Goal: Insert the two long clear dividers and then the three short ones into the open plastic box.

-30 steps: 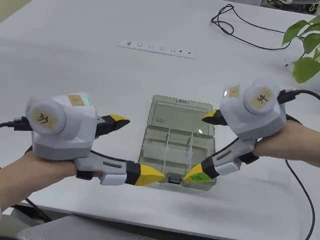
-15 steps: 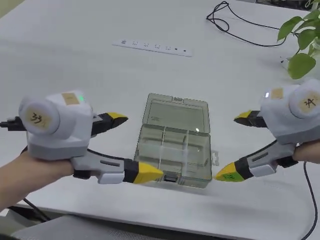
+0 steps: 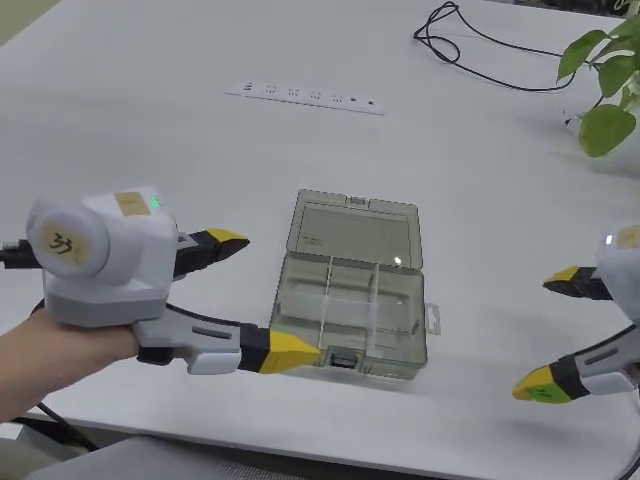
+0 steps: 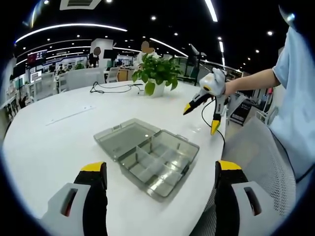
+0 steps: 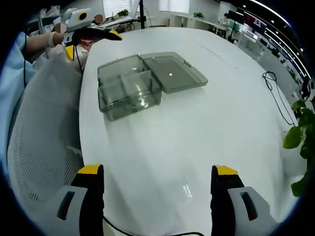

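The clear plastic box (image 3: 385, 357) lies open at the table's near edge, its lid (image 3: 355, 232) flat behind it. Clear dividers (image 3: 372, 300) stand inside and split it into compartments. My left gripper (image 3: 262, 293) is open just left of the box, its lower fingertip close to the front left corner. My right gripper (image 3: 548, 333) is open well to the right, apart from the box. The left gripper view has the box (image 4: 167, 179) between the open left gripper's (image 4: 161, 169) jaws. In the right gripper view the box (image 5: 110, 101) sits far ahead of the open right gripper (image 5: 157, 172).
A white power strip (image 3: 305, 97) lies farther back on the table. A black cable (image 3: 480, 50) loops at the back right beside a green plant (image 3: 605, 90). The table's front edge (image 3: 330, 455) runs just below the box.
My right gripper has drawn away from the box's right front corner to the far right. The left gripper has stayed beside the box, shifting slightly left.
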Tool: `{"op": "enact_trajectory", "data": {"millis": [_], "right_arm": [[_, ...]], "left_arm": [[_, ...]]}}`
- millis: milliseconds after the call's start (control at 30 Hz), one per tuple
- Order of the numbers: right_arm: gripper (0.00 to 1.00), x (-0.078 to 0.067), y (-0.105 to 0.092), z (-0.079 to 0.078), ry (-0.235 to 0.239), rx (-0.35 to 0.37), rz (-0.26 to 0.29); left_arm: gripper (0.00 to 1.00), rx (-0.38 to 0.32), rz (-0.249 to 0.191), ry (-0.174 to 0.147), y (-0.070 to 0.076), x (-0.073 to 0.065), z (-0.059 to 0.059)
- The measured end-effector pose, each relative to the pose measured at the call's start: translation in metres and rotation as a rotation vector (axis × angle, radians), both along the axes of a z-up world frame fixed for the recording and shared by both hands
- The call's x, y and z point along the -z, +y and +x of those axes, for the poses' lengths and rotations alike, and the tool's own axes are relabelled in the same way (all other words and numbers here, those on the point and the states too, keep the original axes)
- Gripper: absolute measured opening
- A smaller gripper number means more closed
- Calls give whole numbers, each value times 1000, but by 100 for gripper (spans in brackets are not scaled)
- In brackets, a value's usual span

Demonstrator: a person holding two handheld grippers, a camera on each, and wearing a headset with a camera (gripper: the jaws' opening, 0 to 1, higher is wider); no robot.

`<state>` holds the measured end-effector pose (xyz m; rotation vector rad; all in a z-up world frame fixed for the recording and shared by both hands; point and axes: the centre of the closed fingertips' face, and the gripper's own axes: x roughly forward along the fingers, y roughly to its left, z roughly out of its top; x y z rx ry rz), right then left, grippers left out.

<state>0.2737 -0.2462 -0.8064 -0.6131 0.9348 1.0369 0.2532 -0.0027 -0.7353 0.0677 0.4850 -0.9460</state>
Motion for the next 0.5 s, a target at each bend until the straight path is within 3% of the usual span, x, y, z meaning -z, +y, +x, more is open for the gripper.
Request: {"op": "enact_trajectory", "data": {"millis": [233, 400, 500], "right_arm": [[86, 13, -24, -4, 37, -87, -87], [71, 22, -37, -7, 88, -174, -162], [66, 27, -43, -5, 82, -241, -223]], "left_arm": [[92, 0, 1, 8, -1, 2, -2], [92, -7, 0, 10, 0, 2, -3], [92, -13, 2, 12, 2, 3, -3]]}}
